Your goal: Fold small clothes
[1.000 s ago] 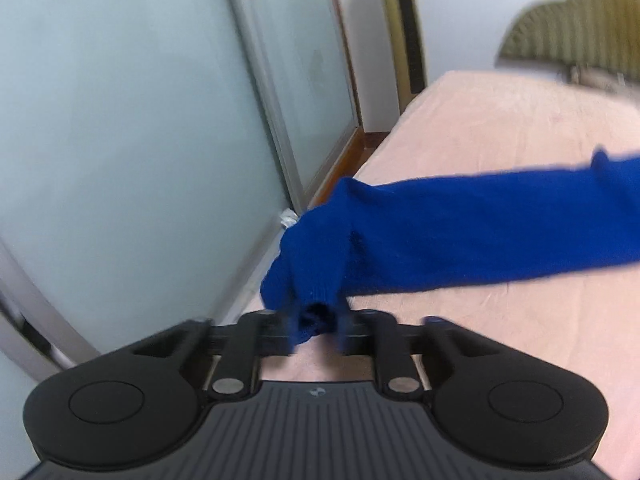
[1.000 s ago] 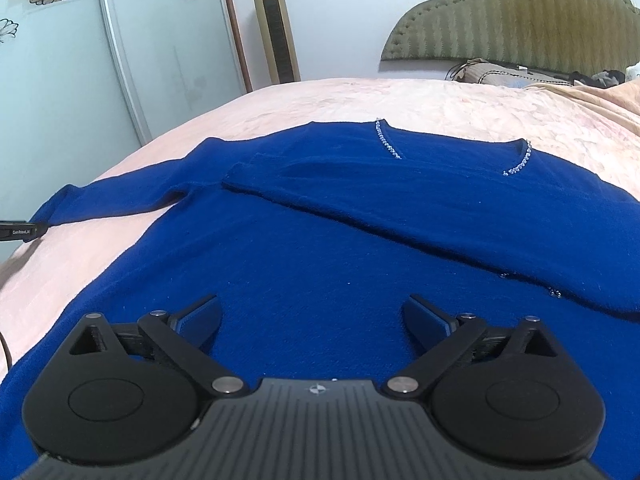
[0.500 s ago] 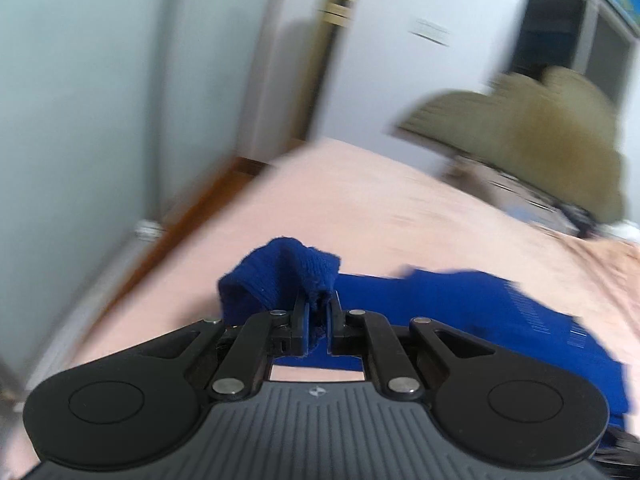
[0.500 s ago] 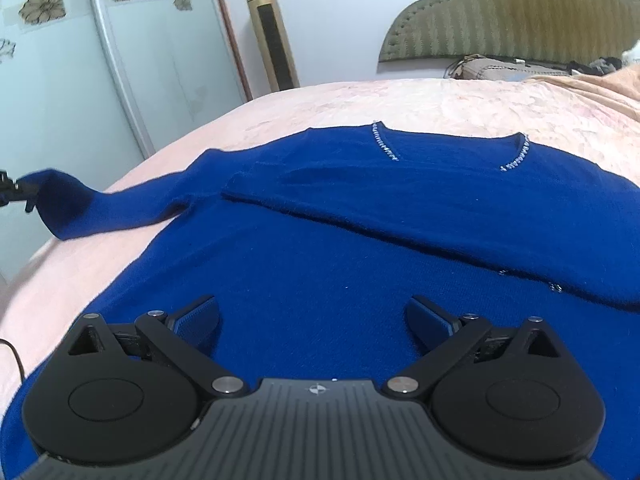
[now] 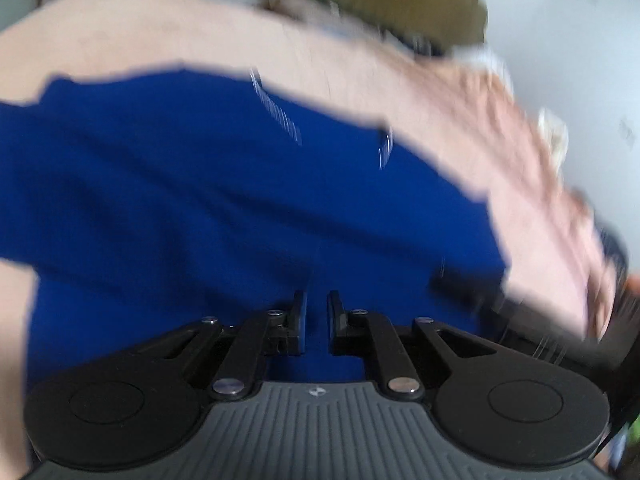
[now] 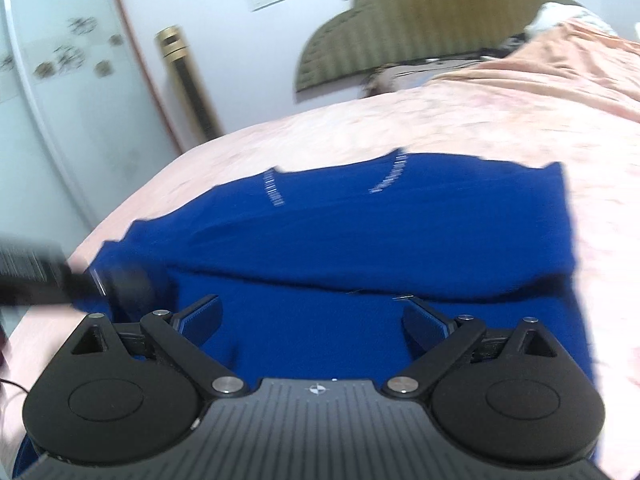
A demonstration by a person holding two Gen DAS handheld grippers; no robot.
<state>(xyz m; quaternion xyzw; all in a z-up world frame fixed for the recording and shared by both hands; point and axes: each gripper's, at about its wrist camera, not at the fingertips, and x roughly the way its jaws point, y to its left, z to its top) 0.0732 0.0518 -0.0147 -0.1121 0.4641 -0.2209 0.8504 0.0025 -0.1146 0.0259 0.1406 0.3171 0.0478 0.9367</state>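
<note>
You are mid-fold on the blue sweater (image 6: 360,248), which lies spread on the pink bed (image 6: 500,120): your left gripper (image 5: 317,320), jaws nearly shut on a pinch of blue knit that looks like the sleeve cuff, is angled down over the sweater's body. Next, I judge, lay the sleeve flat across the chest and let go. Your right gripper (image 6: 312,320) hovers low over the hem, jaws wide and empty.

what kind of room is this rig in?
Most likely a home bedroom. A blue sweater lies spread on a bed with a pink bedspread, an olive padded headboard stands against the wall behind it, and a glass sliding door with flower decals, probably a wardrobe, runs along the left.
</note>
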